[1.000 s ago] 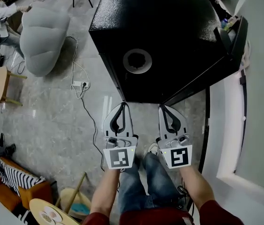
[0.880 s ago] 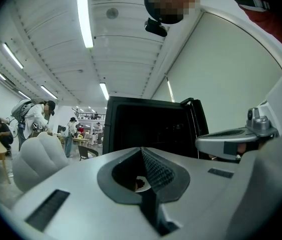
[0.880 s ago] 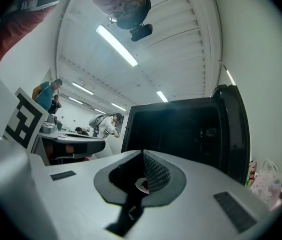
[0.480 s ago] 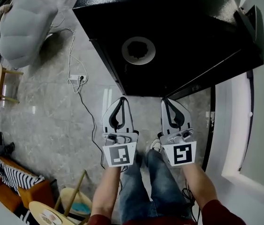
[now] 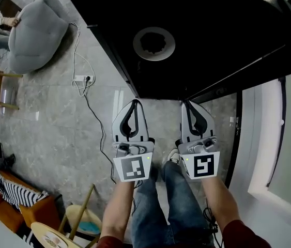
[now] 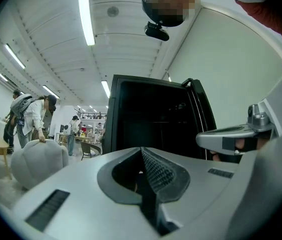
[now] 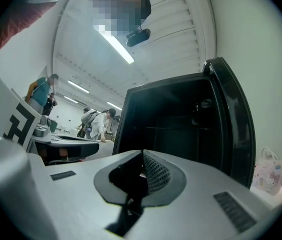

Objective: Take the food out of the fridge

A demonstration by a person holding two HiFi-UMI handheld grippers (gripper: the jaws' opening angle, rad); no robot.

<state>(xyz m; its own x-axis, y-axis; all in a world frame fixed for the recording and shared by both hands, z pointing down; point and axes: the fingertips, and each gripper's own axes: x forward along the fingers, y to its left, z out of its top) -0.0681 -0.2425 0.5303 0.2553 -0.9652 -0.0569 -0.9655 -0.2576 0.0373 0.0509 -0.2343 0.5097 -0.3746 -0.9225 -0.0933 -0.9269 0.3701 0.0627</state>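
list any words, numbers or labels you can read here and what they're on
No readable text anywhere.
The black-and-white square markers on the left gripper and right gripper: coded patterns, not letters.
The pale pink bag beside the black fridge: print too blurred to read.

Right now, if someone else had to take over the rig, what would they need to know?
Left gripper: shut, empty, held low in front of the fridge.
Right gripper: shut, empty, beside the left one.
The fridge door stands open on the right. The inside is dark, and no food can be made out from here.
Done: the door is open.
Left: reach in, find the food and take it out.
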